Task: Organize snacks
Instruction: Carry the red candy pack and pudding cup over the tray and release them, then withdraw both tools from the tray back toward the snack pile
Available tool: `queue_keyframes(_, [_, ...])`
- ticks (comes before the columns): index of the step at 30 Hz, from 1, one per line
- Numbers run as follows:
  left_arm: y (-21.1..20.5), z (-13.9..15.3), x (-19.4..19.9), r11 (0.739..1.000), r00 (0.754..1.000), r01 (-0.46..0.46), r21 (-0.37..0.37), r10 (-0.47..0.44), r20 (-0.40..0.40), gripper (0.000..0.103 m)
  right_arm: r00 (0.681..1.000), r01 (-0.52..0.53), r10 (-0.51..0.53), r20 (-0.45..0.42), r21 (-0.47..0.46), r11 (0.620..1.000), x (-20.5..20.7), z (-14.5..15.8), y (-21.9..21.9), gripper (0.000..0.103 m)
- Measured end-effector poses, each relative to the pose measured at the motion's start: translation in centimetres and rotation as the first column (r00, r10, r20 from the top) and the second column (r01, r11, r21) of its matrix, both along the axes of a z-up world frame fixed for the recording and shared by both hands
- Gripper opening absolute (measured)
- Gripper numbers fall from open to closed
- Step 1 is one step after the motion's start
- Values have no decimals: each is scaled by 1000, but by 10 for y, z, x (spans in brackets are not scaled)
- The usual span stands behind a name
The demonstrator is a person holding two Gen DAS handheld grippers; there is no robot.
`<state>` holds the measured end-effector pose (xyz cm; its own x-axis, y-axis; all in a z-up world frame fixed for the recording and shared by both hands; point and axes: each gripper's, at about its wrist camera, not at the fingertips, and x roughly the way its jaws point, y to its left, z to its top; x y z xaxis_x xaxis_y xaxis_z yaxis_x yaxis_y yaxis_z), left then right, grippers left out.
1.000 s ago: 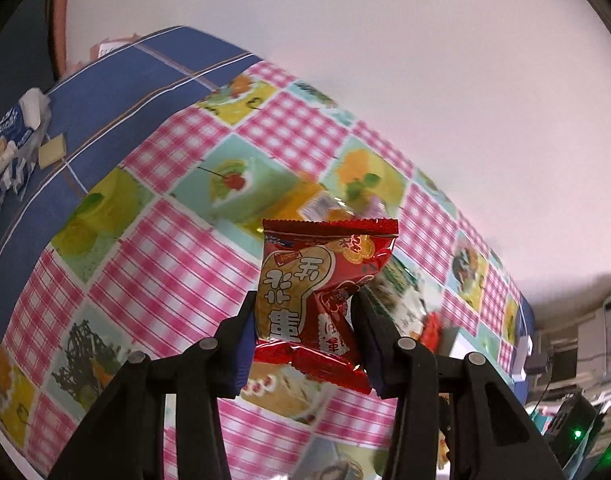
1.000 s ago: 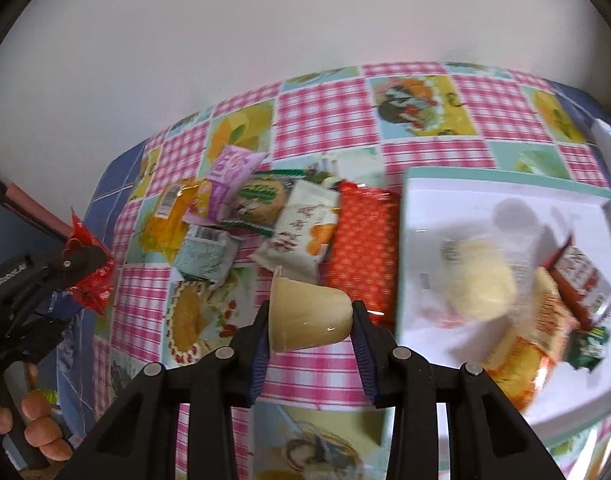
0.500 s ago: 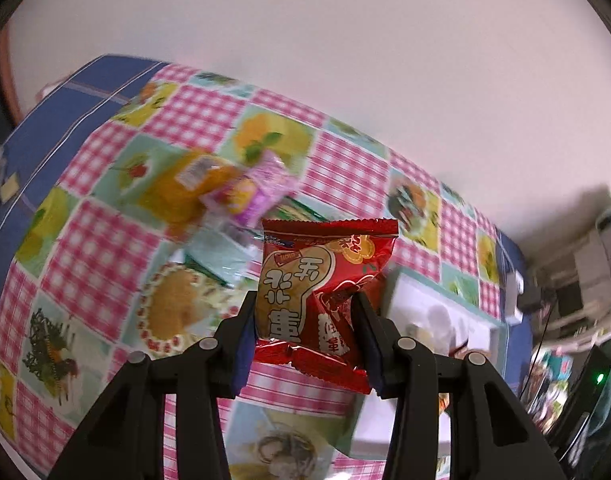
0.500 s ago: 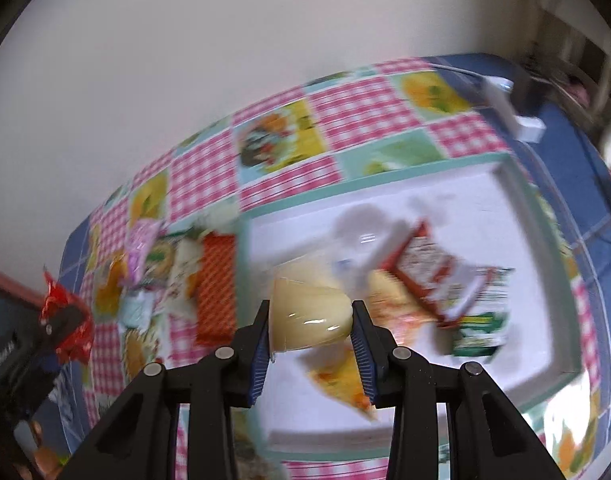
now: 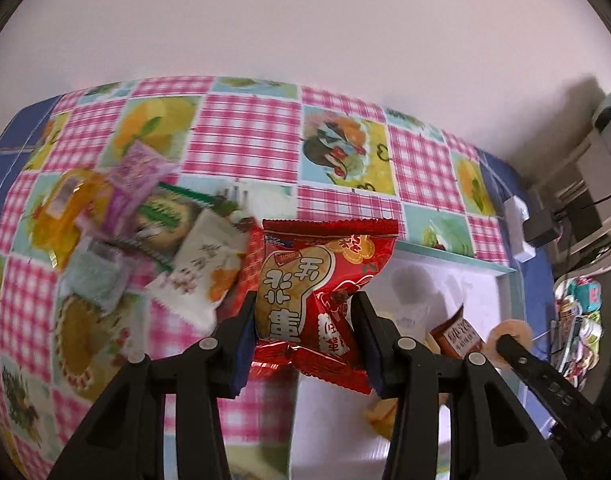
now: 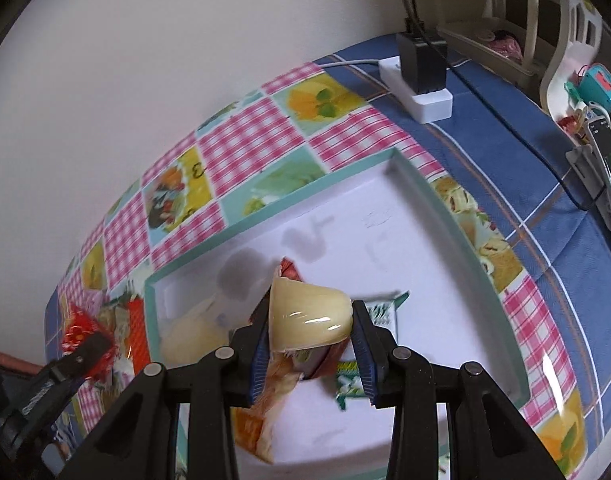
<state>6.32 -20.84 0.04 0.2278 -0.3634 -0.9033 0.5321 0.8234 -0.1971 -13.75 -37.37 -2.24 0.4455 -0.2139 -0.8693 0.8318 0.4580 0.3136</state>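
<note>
A shiny red foil snack packet with a beige panel of white characters (image 5: pixel 317 300) is clamped between the pads of the left gripper (image 5: pixel 303 334), its crimped top edge standing above the fingers. A pale yellow, glossy plastic jelly cup (image 6: pixel 309 316) is gripped on its side by the right gripper (image 6: pixel 311 340), rim toward the left pad. One packet and one cup are held. Both are carried above the white shallow tray with a teal rim (image 6: pixel 445 216), where about four wrapped snacks are seen, partly hidden. Some six loose packets (image 5: pixel 145 240) are heaped on the pink checked tablecloth (image 5: pixel 245 136) beside the tray.
</note>
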Motion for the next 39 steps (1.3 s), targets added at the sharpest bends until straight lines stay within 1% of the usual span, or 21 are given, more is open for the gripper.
queue_keyframes(6, [-40,-19,-1,997,998,65,49,-66,23,47,1000,26,-26,1,-13,1000,1,-5,-16,40])
queue_keyframes(12, [-67,-42,-13,991,993,117,69,-117,3,47,998,58,-58,-3,9,998,-6,-20,-33,40])
queue_keyframes(14, [-75,-44,-20,987,990,139,86,-141,20,47,998,66,-66,-5,14,998,-8,-24,-37,40])
queue_keyframes(22, [-89,-48,-37,979,983,183,87,-184,1,47,997,77,-76,-27,38,996,-12,-34,-44,40])
queue_keyframes(25, [-86,-47,-37,982,985,171,82,-170,-9,58,996,80,-79,-43,22,997,-14,-31,-44,41])
queue_keyframes(27, [-78,-42,-36,986,988,155,63,-155,-12,66,996,79,-78,-44,20,997,-15,-29,-43,41])
queue_keyframes(32, [-54,-23,-38,992,991,129,12,-129,16,76,995,76,-75,-61,15,997,-17,-24,-38,41])
queue_keyframes(34, [-37,-18,-36,996,996,91,-6,-91,21,81,995,71,-70,-65,9,997,-18,-21,-35,41])
queue_keyframes(35, [-33,-18,-33,998,997,70,0,-70,19,83,995,67,-67,-68,3,998,-18,-18,-32,41])
queue_keyframes(37, [-22,-15,-27,1000,999,26,18,-26,26,85,995,59,-59,-76,-9,998,-18,-14,-27,41])
queue_keyframes(39, [-4,-8,-23,999,998,-26,23,25,56,90,995,45,-47,-86,-23,999,-17,-9,-19,46])
